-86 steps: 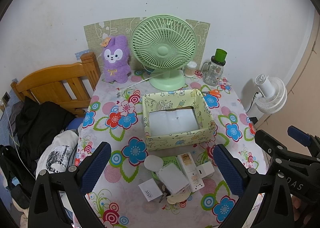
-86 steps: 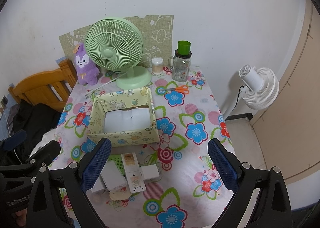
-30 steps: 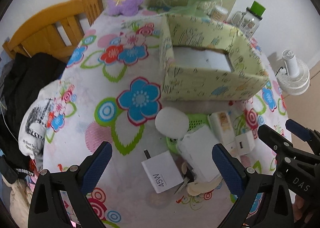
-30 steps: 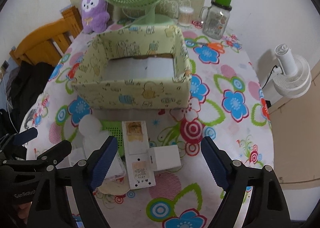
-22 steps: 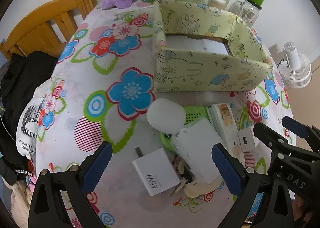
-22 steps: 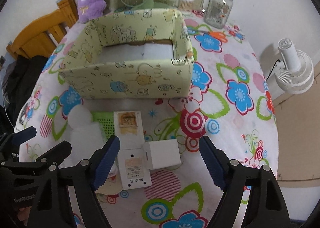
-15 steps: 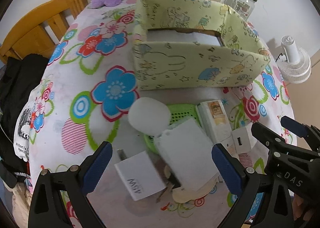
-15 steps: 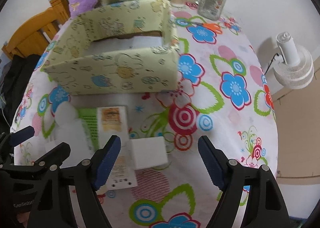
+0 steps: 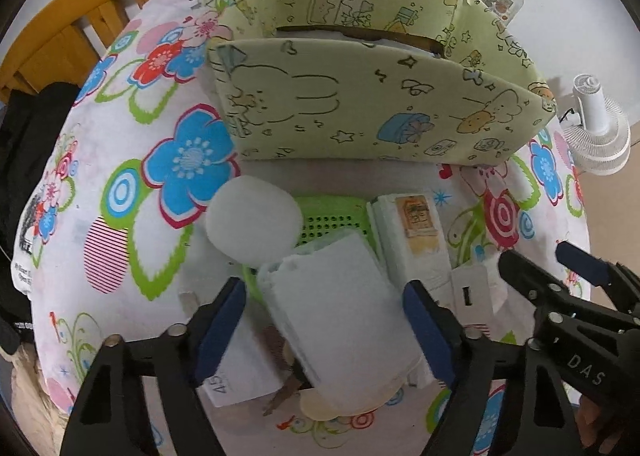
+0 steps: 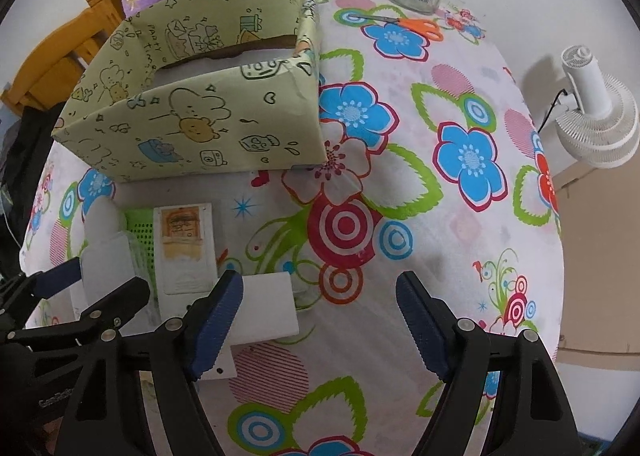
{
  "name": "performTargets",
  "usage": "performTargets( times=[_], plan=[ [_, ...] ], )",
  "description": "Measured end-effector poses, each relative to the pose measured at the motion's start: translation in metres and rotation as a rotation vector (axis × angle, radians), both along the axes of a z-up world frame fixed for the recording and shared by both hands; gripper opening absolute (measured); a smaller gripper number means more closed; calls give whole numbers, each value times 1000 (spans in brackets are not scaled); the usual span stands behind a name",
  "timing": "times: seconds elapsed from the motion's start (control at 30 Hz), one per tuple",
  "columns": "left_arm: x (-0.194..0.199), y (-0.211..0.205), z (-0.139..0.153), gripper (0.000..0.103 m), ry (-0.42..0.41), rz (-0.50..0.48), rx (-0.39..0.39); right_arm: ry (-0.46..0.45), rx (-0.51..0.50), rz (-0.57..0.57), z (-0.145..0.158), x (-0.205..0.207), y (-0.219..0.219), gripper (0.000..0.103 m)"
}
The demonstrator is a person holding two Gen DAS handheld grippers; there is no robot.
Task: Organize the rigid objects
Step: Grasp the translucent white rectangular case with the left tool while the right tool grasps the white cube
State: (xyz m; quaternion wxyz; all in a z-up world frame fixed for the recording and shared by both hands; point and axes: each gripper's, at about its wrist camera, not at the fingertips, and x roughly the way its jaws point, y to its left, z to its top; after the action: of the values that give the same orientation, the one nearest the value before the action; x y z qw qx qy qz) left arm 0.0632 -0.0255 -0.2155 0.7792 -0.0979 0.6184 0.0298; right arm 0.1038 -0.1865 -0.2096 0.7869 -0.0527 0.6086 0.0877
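White block: a flat white slab [image 9: 340,316] with a rough, crumbly far edge, lying on top of the pile
Block against fingers: it sits between the two blue pads of the left gripper [image 9: 326,330]; a narrow gap shows at each pad, so they are not pressing on it
Left gripper: fingers apart, having just been closing in around the block
Round white piece: a smooth white lump [image 9: 253,218] just beyond the left gripper's left finger, on a green perforated tray [image 9: 332,218]
Flat charger: a white one [image 9: 236,372] partly hidden beneath the left finger
Long white box: yellowed label on top [image 10: 184,246], beyond the right gripper's left finger
Small white cube: plain white [image 10: 270,310], touching or just outside the left finger of the right gripper [image 10: 320,330]
Right gripper: fingers apart, only flowered tablecloth [image 10: 440,216] between them
Patterned box: pale green cartoon print [image 10: 208,104], open-topped, well beyond both pairs of fingers
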Motion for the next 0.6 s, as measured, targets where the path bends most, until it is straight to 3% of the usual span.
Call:
performTargets(
  times=[0.6],
  plan=[
    [-1,-8,-4,76,43,-89,97,100,148,14,-21,5,10,79]
  ],
)
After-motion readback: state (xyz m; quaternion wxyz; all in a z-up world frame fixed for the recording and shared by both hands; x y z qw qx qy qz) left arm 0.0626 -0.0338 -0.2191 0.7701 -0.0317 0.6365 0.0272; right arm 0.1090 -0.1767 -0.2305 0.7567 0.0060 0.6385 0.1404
